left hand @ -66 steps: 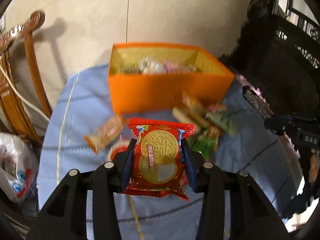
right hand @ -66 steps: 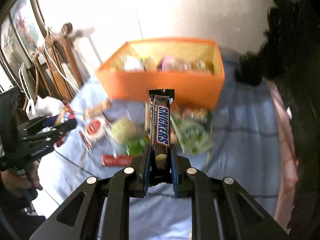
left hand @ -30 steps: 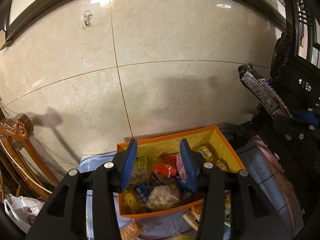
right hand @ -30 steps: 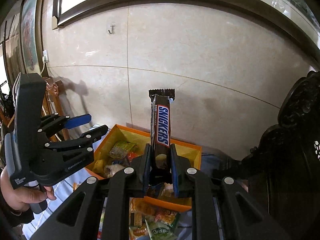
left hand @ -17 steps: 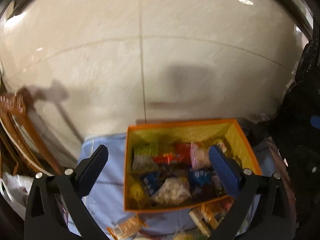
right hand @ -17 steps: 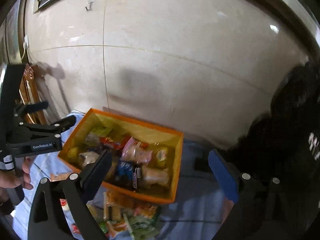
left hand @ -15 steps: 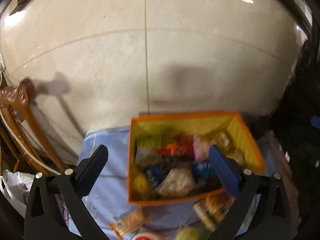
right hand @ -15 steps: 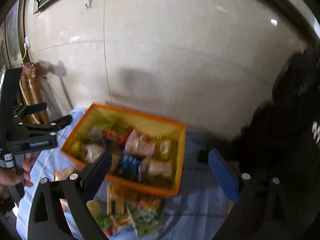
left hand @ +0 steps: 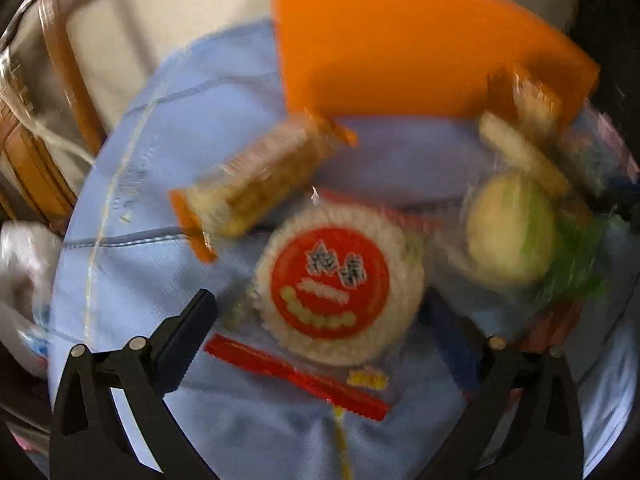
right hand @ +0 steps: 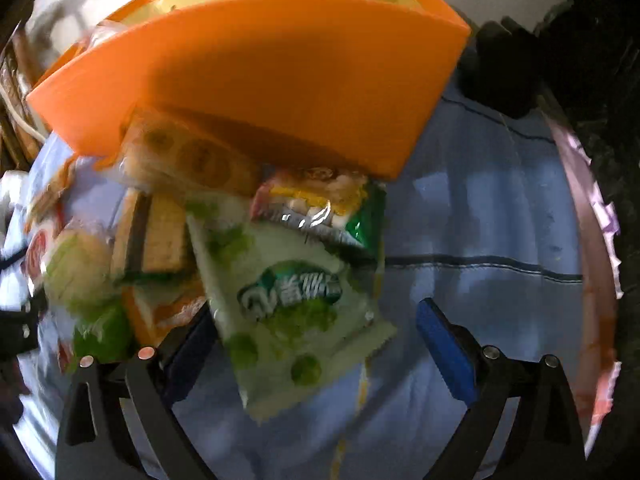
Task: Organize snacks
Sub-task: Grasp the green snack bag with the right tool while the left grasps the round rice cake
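Note:
My left gripper is open and low over the blue cloth, its fingers either side of a round white snack with a red label. A clear pack of golden biscuits lies behind it, and a pale green round snack to the right. The orange box stands behind them. My right gripper is open, straddling a pale green packet with green dots. A silver, yellow and green packet and biscuit packs lie against the orange box.
A wooden chair and a white plastic bag are at the left of the left wrist view. A blue cloth covers the table, with a pink edge and dark carved furniture at the right.
Both grippers let go of their snacks over the box, opened wide, and dropped from above the box down to the loose snacks on the cloth in front of it.

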`<state>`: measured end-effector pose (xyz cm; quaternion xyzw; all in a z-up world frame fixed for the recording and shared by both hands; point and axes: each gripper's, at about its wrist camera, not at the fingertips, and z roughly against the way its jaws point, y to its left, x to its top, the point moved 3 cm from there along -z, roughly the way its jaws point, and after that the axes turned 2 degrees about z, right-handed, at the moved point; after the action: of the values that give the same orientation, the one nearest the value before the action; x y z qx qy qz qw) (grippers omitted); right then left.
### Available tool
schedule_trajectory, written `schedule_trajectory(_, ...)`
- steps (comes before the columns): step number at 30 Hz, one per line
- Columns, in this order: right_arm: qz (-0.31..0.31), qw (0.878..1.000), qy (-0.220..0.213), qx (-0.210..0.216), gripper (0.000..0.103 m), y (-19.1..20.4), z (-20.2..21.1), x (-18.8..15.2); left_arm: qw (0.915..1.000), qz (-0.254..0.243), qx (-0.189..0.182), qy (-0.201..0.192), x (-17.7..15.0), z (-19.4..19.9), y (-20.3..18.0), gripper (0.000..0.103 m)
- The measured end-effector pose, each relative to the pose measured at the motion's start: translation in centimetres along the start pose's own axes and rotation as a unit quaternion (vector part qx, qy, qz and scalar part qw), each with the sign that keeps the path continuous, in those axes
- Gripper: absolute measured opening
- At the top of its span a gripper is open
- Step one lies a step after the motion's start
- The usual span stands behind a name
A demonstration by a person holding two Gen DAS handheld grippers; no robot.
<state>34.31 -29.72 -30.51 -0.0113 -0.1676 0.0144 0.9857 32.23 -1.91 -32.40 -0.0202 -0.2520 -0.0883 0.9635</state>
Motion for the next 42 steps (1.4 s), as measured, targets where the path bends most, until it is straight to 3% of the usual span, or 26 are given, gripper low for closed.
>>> schedule_trajectory(2,-0.028,0.998,0.014,0.047,0.058,0.1,-0.4,-0.2,1.0,-0.005,0.004,-0.007,-0.1,-0.4,-0.1,0.099)
schedule_trajectory(3,-0.016,0.998,0.014,0.051,0.048,0.6,-0.3,0.0,1.0,-0.005,0.001,-0.007,-0.1,-0.5,-0.1,0.096)
schedule_trajectory(4,0.011,0.999,0.012,0.044,0.034,1.4,0.1,0.1,0.9998,-0.014,-0.007,-0.012,-0.1,-0.3,-0.2,0.076)
schedule_trajectory(6,0.038,0.998,0.006,0.049,0.029,2.8,1.2,-0.1,0.999,-0.04,-0.018,-0.012,-0.1,-0.1,-0.9,0.072)
schedule_trajectory(11,0.012,0.995,-0.034,0.089,0.023,3.0,5.4,-0.7,0.9974,-0.026,-0.06,-0.03,0.2,1.4,-0.7,0.072)
schedule_trajectory(15,0.004,0.992,-0.075,0.105,0.011,2.8,9.8,-0.6,0.993,-0.033,-0.074,-0.085,2.8,5.6,-0.9,0.072)
schedule_trajectory(21,0.001,0.985,-0.136,0.105,0.01,1.6,15.9,3.4,0.9824,-0.049,-0.083,-0.16,9.5,11.6,-2.3,0.072)
schedule_trajectory(22,0.005,0.985,-0.138,0.101,0.01,1.4,16.5,4.1,0.9812,-0.049,-0.083,-0.167,10.6,12.5,-2.5,0.072)
schedule_trajectory(24,0.019,0.988,-0.099,0.117,0.014,1.2,15.6,4.4,0.9798,-0.046,-0.085,-0.175,11.8,13.5,-2.5,0.072)
schedule_trajectory(26,0.038,0.991,-0.076,0.108,0.038,1.3,13.7,3.7,0.9798,-0.042,-0.089,-0.174,11.6,14.4,-2.5,0.072)
schedule_trajectory(27,0.046,0.992,-0.072,0.091,0.073,1.8,12.8,2.8,0.9803,-0.04,-0.09,-0.171,11.3,14.7,-2.6,0.072)
schedule_trajectory(28,0.051,0.994,-0.073,0.069,0.088,2.3,11.8,2.2,0.981,-0.036,-0.093,-0.167,11.0,14.6,-2.6,0.072)
schedule_trajectory(30,0.044,0.995,-0.077,0.044,0.089,2.9,8.9,1.7,0.9832,-0.033,-0.091,-0.155,10.3,14.2,-2.5,0.072)
schedule_trajectory(35,0.024,0.999,-0.032,0.01,0.092,4.0,1.8,2.0,0.9886,-0.023,-0.087,-0.121,7.9,13.1,-2.3,0.072)
schedule_trajectory(38,0.017,1.0,0.008,0.026,0.091,4.6,-1.4,1.9,0.9911,-0.016,-0.077,-0.108,6.9,13.0,-1.8,0.072)
schedule_trajectory(39,0.006,0.999,0.005,0.045,0.079,4.6,-1.5,1.9,0.9915,-0.012,-0.075,-0.106,6.8,12.9,-1.6,0.072)
schedule_trajectory(40,-0.001,0.998,0.003,0.07,0.059,4.7,-1.4,1.9,0.9919,-0.006,-0.072,-0.105,6.8,12.8,-1.1,0.072)
schedule_trajectory(42,0.024,0.997,0.006,0.072,0.046,5.5,-0.6,1.9,0.9921,0.002,-0.068,-0.105,6.7,12.7,-0.4,0.072)
